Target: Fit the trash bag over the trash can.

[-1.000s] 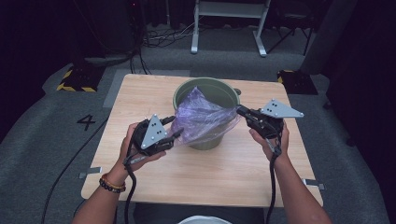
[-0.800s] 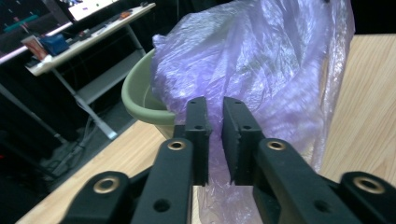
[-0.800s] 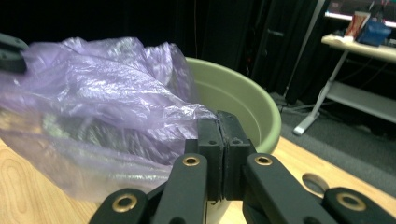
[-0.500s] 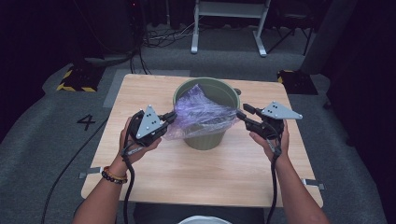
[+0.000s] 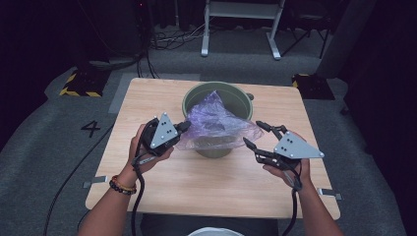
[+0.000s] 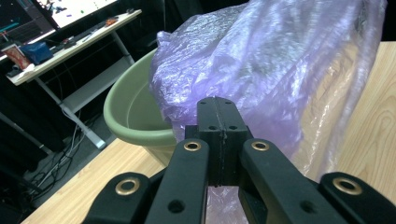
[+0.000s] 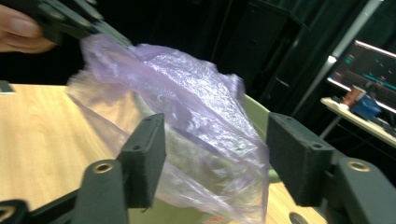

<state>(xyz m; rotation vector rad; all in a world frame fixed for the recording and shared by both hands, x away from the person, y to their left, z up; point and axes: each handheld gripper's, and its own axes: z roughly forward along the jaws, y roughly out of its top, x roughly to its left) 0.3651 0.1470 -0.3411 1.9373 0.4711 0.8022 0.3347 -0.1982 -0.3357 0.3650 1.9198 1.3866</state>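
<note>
Left gripper, at centre left of the high view, is held level and clamped on the purple plastic bag draped over the green bucket. Right gripper, lower right, has just been opening, its jaws spread clear of the bag.

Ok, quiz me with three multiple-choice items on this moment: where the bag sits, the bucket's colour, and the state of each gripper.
1. Where is the purple plastic bag?
A. flat on the floor
B. over the rim of the bucket on the table
C. hanging from the table's edge

2. What colour is the bucket?
A. green
B. red
C. white

3. How do the grippers stand?
A. both open
B. left gripper open, right gripper shut
C. left shut on the bag, right open

Answers: 1 B, the bag drapes from the bucket's mouth down its near side. 2 A, its rim and wall are olive green. 3 C, the left jaws pinch the film; the right jaws, just opening, stand apart, clear of the bag.
</note>
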